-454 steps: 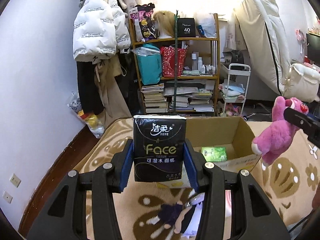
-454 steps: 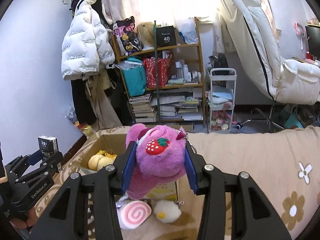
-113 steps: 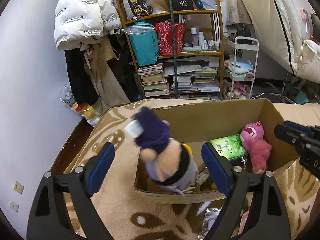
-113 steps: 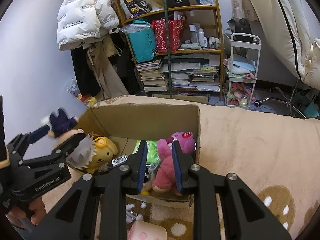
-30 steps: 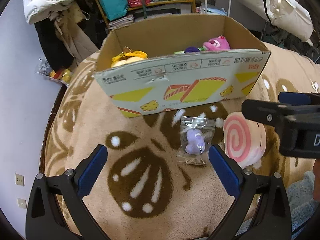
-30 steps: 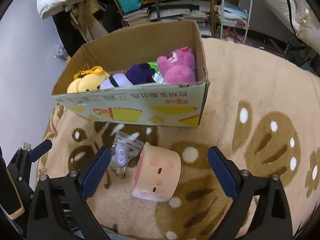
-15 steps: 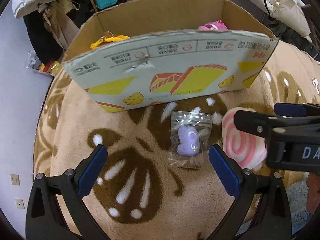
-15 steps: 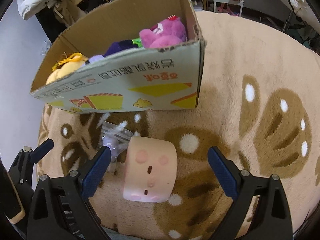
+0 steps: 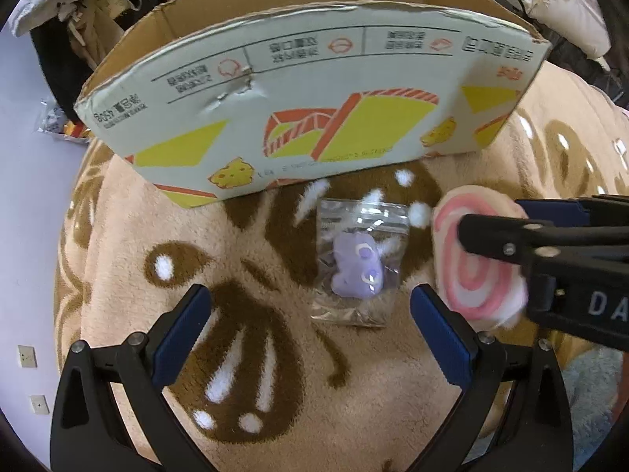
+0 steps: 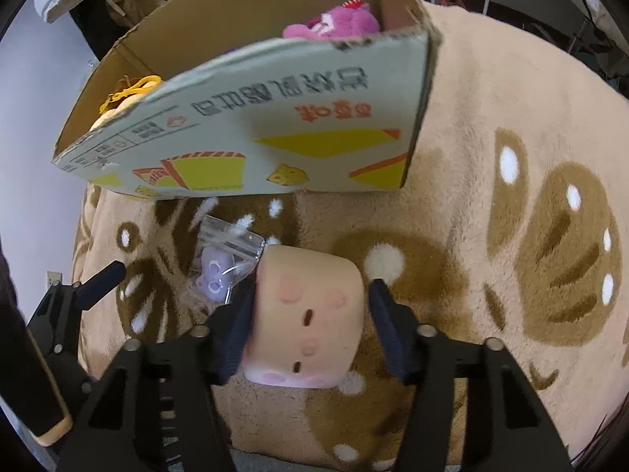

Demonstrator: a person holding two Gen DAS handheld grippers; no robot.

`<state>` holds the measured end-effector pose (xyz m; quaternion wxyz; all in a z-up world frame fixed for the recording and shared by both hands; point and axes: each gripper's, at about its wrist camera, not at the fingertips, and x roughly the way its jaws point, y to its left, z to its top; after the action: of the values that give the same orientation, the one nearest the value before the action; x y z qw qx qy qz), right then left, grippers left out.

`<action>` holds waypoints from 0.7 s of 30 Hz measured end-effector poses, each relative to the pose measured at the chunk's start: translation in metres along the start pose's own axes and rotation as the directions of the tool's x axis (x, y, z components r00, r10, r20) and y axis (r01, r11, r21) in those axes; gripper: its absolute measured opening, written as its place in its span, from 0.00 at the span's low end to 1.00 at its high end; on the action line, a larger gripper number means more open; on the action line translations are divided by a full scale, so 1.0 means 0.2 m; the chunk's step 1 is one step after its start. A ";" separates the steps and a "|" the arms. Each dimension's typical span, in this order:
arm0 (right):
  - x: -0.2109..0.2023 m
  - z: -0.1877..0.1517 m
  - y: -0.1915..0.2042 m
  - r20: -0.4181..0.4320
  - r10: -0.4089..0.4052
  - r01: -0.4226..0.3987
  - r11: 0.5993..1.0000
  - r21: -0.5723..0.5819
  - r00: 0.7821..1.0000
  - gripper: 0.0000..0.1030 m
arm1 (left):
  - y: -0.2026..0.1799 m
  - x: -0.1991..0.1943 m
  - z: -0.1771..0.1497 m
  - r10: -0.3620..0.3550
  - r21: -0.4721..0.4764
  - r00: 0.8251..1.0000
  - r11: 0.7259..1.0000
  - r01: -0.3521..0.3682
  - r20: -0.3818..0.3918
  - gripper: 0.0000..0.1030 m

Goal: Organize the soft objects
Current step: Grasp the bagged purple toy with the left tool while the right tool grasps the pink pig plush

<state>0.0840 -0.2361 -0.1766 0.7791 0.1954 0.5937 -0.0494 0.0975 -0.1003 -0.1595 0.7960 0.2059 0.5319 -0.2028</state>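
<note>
On the brown-patterned blanket (image 10: 491, 126), just in front of the cardboard box (image 9: 314, 90), the right gripper (image 10: 308, 314) has its jaws pressed against both sides of the swirl-roll plush (image 10: 306, 314) — a grip on it. Beside it the left gripper (image 9: 310, 314) hovers with jaws spread wide and empty over the clear bag (image 9: 357, 263) holding a purple toy — bag and roll lie side by side.

Count: 1 cardboard box (image 10: 275, 126), far side of the blanket (image 10: 491, 165). Inside it, 2 plush toys visible over the rim: 1 pink (image 10: 334, 25) at far right, 1 yellow (image 10: 118, 106) at far left; anything else in there is hidden. On the blanket in front: 1 clear bag with a purple toy (image 9: 359, 265), near left, and 1 pink swirl roll plush (image 10: 306, 314), near right. Grippers: 2, left gripper (image 9: 310, 326) and right gripper (image 10: 308, 314).
</note>
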 end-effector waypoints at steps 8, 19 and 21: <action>-0.04 0.01 0.01 0.050 -0.049 0.050 0.999 -0.010 0.998 0.47 | -0.01 0.04 0.02 -0.034 -0.010 0.999 0.999 0.035 0.009 0.97; -0.03 0.04 -0.02 0.043 -0.044 0.044 0.999 0.005 0.998 0.47 | -0.01 0.14 0.03 -0.033 -0.003 0.999 0.999 0.033 -0.007 0.97; -0.02 0.04 -0.03 0.042 -0.044 0.044 0.999 0.006 0.998 0.47 | -0.01 0.16 0.03 -0.027 0.006 1.000 1.000 0.027 -0.007 0.97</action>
<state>0.0890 -0.2449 -0.1713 0.7896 0.1833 0.5811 -0.0721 0.1113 -0.1086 -0.1870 0.7907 0.2019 0.5366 -0.2147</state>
